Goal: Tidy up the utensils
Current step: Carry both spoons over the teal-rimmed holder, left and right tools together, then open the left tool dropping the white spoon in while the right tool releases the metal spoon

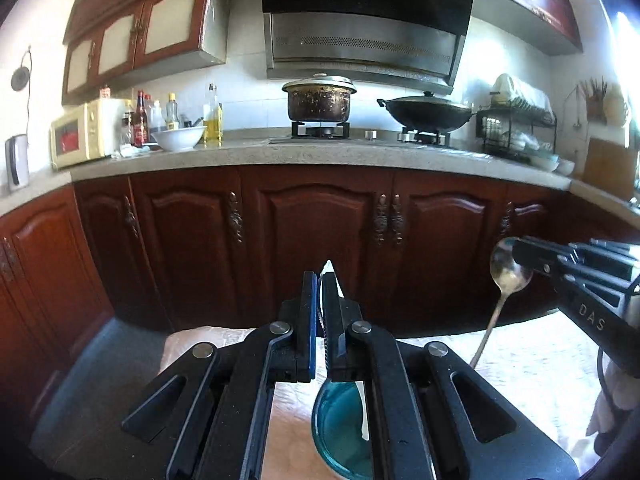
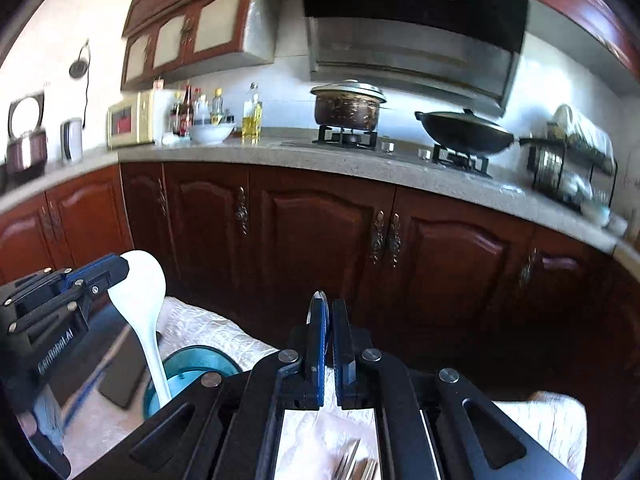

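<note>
Kitchen table | left gripper clamps one white rice paddle | right gripper clamps one metal spoon | one teal bowl

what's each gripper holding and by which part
Left gripper: white plastic rice paddle, gripped at its broad head. Right gripper: metal spoon, gripped by its bowl, handle hanging.

Strong daylight pours in from the right on my left wrist feed, blowing out the window edge to pure white. The cloth-covered surface glares too, losing its texture. Lower cabinets sit dim, almost muddy. On the right wrist feed I'm getting motion smear across the range hood and dish rack. Both views bend hard at the edges, corners falling to black vignette.
</note>
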Demonstrator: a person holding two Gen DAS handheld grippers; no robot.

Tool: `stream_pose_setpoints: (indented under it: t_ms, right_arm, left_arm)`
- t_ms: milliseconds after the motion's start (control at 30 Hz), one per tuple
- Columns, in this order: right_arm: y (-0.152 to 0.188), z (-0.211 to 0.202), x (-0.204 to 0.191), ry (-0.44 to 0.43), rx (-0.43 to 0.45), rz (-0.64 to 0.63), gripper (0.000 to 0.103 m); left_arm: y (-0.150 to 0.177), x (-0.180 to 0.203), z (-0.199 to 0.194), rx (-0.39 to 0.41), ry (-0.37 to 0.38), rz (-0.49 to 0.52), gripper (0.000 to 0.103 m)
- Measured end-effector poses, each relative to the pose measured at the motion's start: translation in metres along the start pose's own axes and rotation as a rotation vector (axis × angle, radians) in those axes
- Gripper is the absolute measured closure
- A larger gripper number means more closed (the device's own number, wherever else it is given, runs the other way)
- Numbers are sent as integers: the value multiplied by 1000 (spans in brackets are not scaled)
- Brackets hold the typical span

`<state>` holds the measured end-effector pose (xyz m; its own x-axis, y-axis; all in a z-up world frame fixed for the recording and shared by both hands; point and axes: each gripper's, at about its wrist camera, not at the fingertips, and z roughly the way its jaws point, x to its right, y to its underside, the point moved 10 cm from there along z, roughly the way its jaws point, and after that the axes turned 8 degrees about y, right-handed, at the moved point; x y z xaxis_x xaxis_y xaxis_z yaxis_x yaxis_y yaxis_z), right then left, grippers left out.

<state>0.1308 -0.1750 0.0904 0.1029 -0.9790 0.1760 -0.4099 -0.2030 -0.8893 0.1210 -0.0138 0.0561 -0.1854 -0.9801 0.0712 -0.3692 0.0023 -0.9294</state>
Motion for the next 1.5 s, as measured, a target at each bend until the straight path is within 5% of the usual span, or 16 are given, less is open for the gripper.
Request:
stream_pose_setpoints:
  t_ms: [500,1067,1200,1500]
  right_arm:
    - [44,38,-47,-27,-45,-115,100]
    - [90,42,-61,-184,-202,-39,97]
    - [88,35,-59,-212,-205,-7,82]
    - [87,15,-45,-218,-196,53,76]
  left_arm:
    - [50,-7,20,-45,-23,-20,101]
    - [99,2,23,-201,-19,-43,101]
    - [102,-1,24,-219,-17,-71,101]
    - [103,-9,17,-247,-8,-138,78]
